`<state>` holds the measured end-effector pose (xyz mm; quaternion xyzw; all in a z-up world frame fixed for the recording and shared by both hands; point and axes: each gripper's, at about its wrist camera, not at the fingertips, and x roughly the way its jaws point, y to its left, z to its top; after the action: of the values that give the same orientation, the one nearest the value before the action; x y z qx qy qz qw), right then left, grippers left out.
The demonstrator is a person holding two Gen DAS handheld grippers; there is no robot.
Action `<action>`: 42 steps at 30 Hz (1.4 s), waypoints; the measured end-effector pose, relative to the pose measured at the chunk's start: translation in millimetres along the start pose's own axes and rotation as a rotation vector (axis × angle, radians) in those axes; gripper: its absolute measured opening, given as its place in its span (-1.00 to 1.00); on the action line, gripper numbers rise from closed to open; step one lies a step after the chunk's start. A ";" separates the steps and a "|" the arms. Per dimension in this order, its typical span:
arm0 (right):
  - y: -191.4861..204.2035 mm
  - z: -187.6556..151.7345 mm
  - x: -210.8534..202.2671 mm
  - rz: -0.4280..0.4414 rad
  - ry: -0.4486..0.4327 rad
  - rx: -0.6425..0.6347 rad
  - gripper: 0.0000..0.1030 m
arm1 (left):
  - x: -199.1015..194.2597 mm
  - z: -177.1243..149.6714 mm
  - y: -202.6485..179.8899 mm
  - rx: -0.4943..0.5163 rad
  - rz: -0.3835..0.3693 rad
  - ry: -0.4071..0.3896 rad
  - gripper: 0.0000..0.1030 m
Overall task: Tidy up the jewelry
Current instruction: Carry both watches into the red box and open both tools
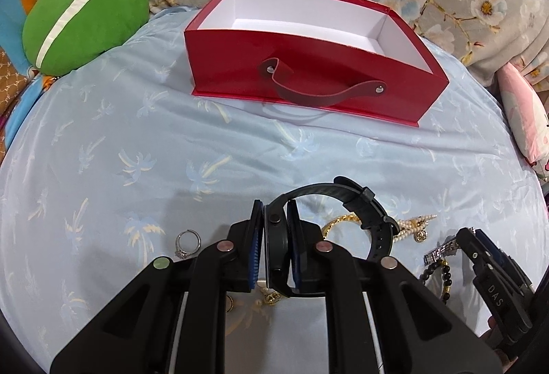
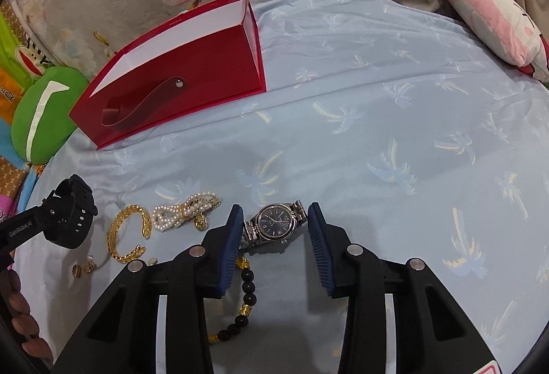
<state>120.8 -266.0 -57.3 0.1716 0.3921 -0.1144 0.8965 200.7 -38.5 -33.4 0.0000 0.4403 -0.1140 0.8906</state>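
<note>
Ring (image 1: 188, 243) sits at lower left of the left wrist view, loose on the bed sheet (image 1: 137, 133), beside the left tool.

Left tool (image 1: 275, 236): narrow, clamped on the case of the black watch (image 1: 343, 202). Case is edge-on between the blue pads (image 1: 256, 236); the strap loop stands out up and to the right of the jaws. Watch appears lifted off the sheet, judged from the right wrist view, where it hangs at far left (image 2: 73, 216).

Red box (image 1: 308, 78): open top, white inside, nothing visible inside it, upper centre of the left view. It lies straight ahead of the left tool, well apart. Long axis runs across the frame, handle side facing the tool. Judgement: the carry is forward and up over the near wall, and the left tool is the one aligned with the box.

Gold bangle (image 2: 128, 233) and pearl strand (image 2: 185, 211): on the sheet between the two tools.

Right tool (image 2: 275, 243): wide open, holding nothing. Silver watch (image 2: 272, 226) lies flat, dial up, between the fingertips, bracelet running left to right across the gap. Left end touches or nearly touches the left pad (image 2: 230, 247); cannot tell which. Black bead bracelet (image 2: 245, 298) trails below it, close to the left pad.

Judgement: closing as placed would squeeze along the bracelet rather than across the case. From the right view the box is upper left, well apart.
</note>
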 end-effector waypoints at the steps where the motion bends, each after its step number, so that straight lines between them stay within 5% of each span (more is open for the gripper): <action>1: 1.1 2.0 -2.9 0.002 -0.010 -0.005 -0.27 | -1.5 0.3 -0.1 0.001 0.001 -0.005 -0.74; 27: 30.8 53.7 -41.8 0.058 -0.137 -0.106 -0.27 | -36.0 33.2 -5.6 0.027 0.009 -0.114 -0.74; 42: 99.3 178.5 -17.1 0.235 -0.182 -0.198 -0.27 | -17.3 160.3 -7.5 0.064 0.029 -0.216 -0.74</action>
<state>261.6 -244.8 90.2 0.1162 0.2959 0.0152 0.9480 314.8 -58.4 79.1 0.0223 0.3378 -0.1143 0.9340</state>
